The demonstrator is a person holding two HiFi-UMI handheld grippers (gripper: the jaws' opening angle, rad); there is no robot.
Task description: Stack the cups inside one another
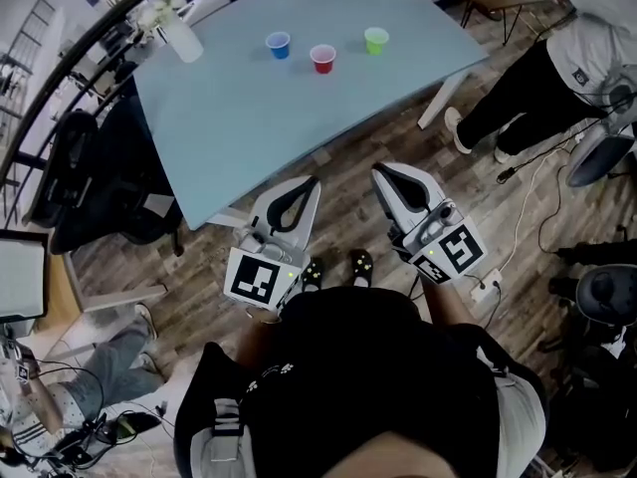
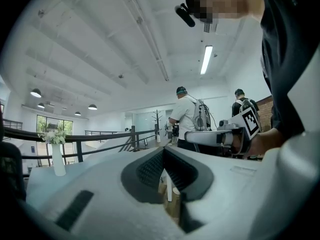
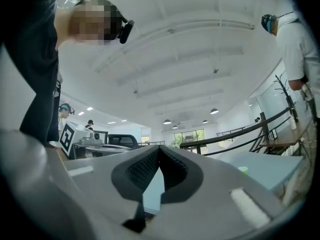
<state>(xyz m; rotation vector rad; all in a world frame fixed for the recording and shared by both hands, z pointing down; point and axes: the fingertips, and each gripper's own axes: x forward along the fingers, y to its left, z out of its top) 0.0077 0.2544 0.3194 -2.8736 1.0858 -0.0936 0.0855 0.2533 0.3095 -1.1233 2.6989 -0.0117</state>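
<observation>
Not much to read here tbh. The only sign-like stuff is the black-and-white left marker point(image 1: 261, 277) on the cube of the left gripper point(image 1: 311, 185) and the right marker point(image 1: 453, 252) on the cube of the right gripper point(image 1: 381, 174), both on the near side of the counter point(image 1: 249, 118). They're blocky square codes, no letters or digits. Off the counter's right end a person point(image 1: 597, 38) has a small dark patch point(image 1: 580, 76) on a pale top, way too tiny to make out.
</observation>
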